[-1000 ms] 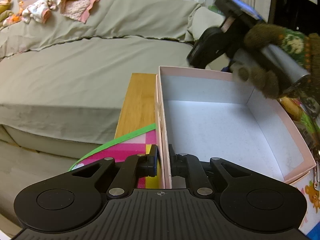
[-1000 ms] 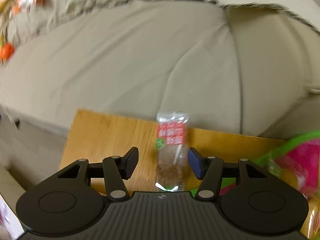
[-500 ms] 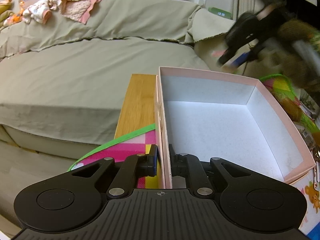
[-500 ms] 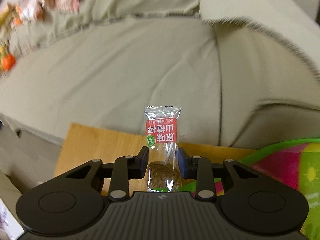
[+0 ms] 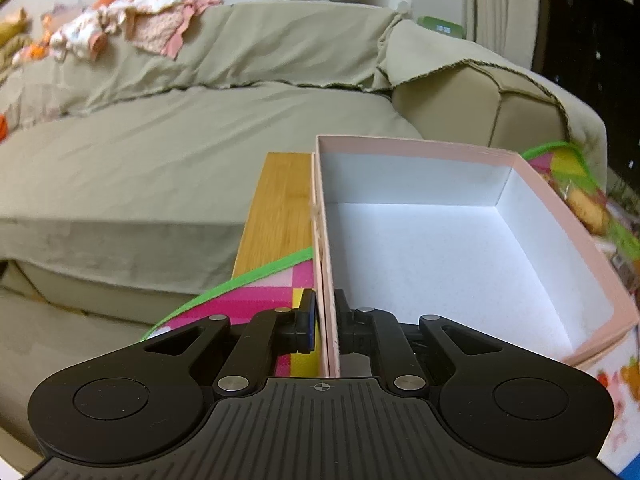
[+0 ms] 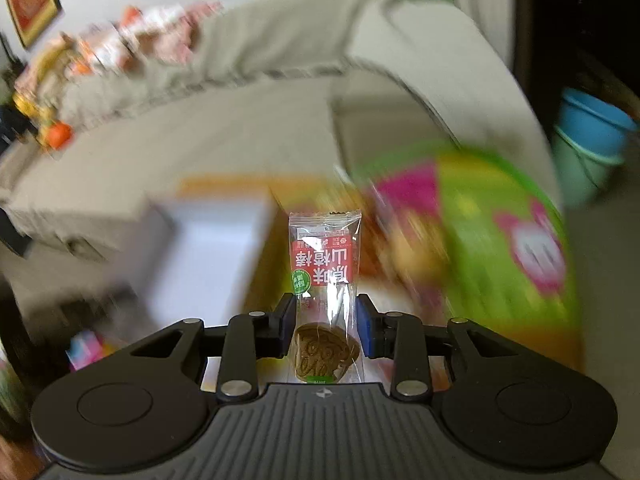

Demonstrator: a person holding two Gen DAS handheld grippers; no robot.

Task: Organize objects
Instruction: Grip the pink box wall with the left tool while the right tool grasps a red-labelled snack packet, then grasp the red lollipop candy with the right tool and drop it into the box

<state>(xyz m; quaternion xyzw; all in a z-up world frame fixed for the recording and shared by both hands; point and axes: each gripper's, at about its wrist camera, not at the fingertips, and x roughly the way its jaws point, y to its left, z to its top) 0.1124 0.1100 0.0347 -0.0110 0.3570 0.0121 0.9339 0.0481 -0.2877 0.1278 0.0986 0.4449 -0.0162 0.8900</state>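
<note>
My left gripper (image 5: 325,322) is shut on the near left wall of an open pink box (image 5: 532,188) with a white, bare inside. The box sits on a wooden table (image 5: 280,204) over a bright pink, yellow and green mat (image 5: 256,300). My right gripper (image 6: 326,326) is shut on a clear snack packet (image 6: 324,264) with a red label and a brown lolly inside, and holds it in the air. In the blurred right wrist view the pink box (image 6: 216,256) lies below and to the left of the packet.
A beige covered sofa (image 5: 180,148) runs behind the table, with baby clothes (image 5: 132,28) on its back. More snack packets (image 5: 586,208) lie on the mat right of the box. Blue buckets (image 6: 592,136) stand on the floor at the far right.
The right gripper closed on the snack packet lying on the table, lifted it and swung it fast to the right. It and the gloved hand left the left wrist view. The left gripper stayed put.
</note>
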